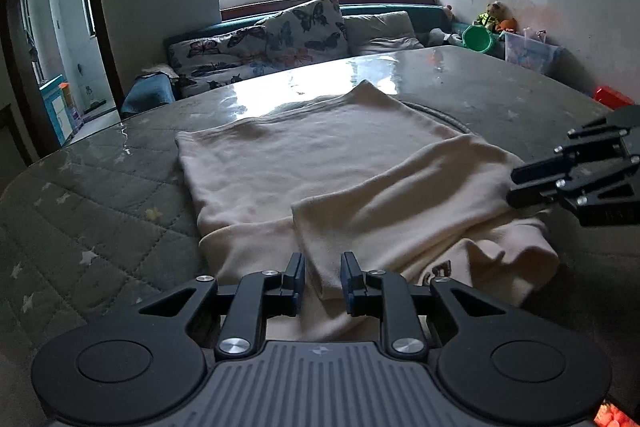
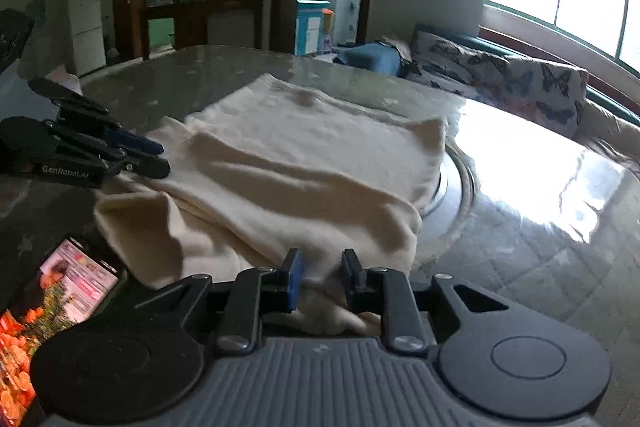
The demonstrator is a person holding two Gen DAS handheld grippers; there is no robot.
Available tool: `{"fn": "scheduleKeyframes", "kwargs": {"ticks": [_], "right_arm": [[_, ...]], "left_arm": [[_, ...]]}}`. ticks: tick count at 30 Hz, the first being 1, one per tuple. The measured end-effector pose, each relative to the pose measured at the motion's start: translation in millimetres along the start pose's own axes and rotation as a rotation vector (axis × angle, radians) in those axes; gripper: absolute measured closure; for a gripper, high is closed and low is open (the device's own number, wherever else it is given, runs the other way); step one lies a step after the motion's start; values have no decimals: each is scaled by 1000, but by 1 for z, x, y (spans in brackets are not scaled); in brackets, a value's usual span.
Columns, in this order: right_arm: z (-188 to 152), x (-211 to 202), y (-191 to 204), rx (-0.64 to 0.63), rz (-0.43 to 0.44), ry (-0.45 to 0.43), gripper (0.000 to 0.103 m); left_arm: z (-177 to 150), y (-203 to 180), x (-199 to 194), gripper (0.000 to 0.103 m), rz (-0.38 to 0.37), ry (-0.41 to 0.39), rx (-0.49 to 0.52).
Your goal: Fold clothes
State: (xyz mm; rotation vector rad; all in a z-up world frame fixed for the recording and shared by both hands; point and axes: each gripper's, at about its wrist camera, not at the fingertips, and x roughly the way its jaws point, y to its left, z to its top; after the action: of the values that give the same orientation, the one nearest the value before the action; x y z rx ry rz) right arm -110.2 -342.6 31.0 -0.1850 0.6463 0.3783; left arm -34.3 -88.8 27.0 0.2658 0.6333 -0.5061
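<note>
A cream garment (image 1: 320,155) (image 2: 300,155) lies spread on the round table (image 1: 100,207), with one flap folded across its near part. My left gripper (image 1: 323,275) is at the flap's near corner. Its pads stand apart, and the corner lies loose between them. In the right wrist view the left gripper (image 2: 162,157) rests at the garment's left edge. My right gripper (image 2: 322,279) is at the opposite edge, where bunched cloth fills the gap between its pads. The left wrist view shows the right gripper (image 1: 512,187) with its tips on the flap's far end.
A lit phone (image 2: 76,283) lies on the table (image 2: 520,227) near the garment, beside a picture of oranges (image 2: 12,355). A turntable ring (image 1: 448,115) shows under the cloth. A sofa with butterfly cushions (image 1: 304,23) stands beyond the table, under the window.
</note>
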Motion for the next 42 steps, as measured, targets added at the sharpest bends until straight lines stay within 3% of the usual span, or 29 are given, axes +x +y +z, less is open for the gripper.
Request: {"fn": "scheduleKeyframes", "kwargs": {"ticks": [8,15,22,24,29,34,36,38,41,42], "right_arm": [[35,37,-12,87,42,-27,82],[37,72,-14,98,32,29,81],[27,32,-10,14,57,6,79],[20,17,-6,-25,63,3,71],[3,-17,5,-121,90,11,68],[-6,-30,16,-188,94,33,63],[-9,-30,20,-196,98,40,63],[-12,-31,22,-202,100,45,63],[-15,-31,26,-223,105,47,62],[-16,-31,27,-231,105,49,59]], "left_arm": [[26,-5,8,81,-34,-65,-11],[25,4,44,81,-24,-3,-59],[16,15,8,81,-33,-35,-14],[8,20,-7,81,-60,-34,10],[-7,20,-40,81,-162,-34,58],[-10,3,-60,74,-279,-75,122],[-10,-7,-55,64,-271,-64,148],[-9,-13,-48,63,-257,-43,152],[-7,-16,-41,70,-258,-27,138],[-7,-17,-39,91,-245,-26,140]]}}
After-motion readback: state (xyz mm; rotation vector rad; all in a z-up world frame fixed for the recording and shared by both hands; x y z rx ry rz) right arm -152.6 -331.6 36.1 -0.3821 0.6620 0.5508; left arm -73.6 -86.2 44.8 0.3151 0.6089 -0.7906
